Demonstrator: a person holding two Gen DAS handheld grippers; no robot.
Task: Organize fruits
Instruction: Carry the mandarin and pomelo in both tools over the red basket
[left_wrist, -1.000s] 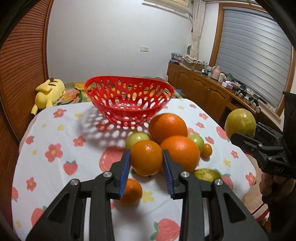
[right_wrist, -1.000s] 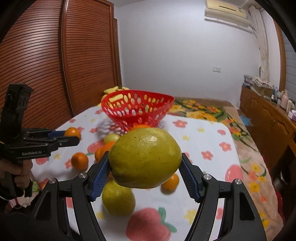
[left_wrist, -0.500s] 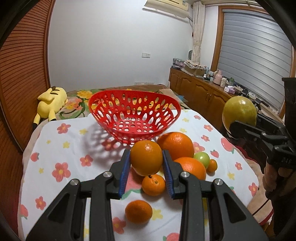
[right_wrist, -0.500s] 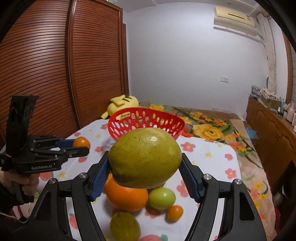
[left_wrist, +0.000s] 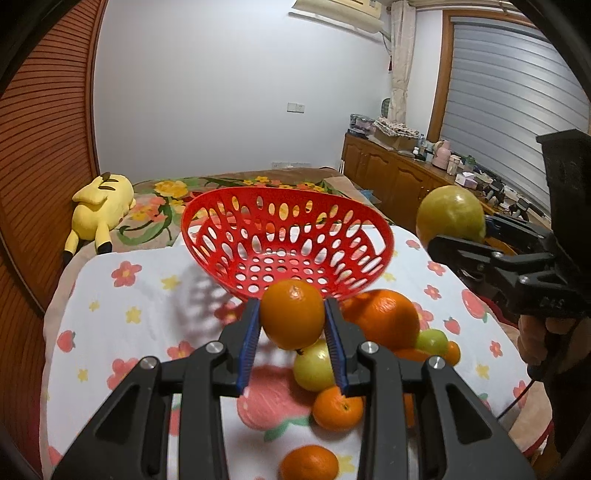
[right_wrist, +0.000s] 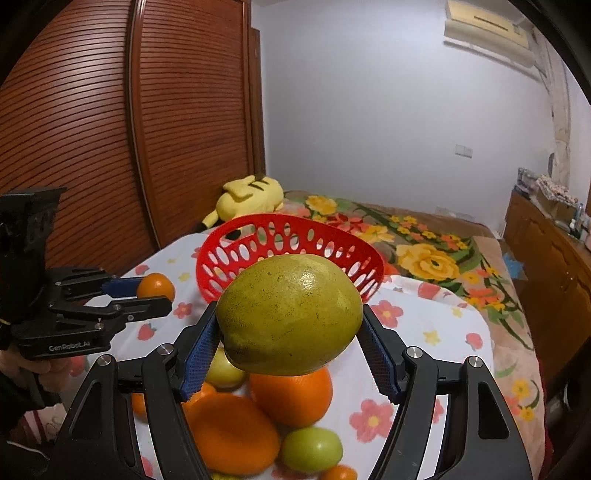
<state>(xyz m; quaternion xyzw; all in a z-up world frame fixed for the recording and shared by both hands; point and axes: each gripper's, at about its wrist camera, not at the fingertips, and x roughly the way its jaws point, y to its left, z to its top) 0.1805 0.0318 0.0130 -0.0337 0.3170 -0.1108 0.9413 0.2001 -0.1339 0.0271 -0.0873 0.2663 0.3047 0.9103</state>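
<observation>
Above the table, both claws have neared the red basket (left_wrist: 288, 236), pinching an orange (left_wrist: 291, 318) and a yellow-green fruit (right_wrist: 290, 317).

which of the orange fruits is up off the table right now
The orange clamped between the left gripper jaws, raised in front of the red basket. All other orange ones lie on the tablecloth.

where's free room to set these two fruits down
The red basket is empty inside. Bare tablecloth lies left of it, toward the plush toy. Crowded: the loose oranges and green fruits piled below the basket's near rim.
</observation>
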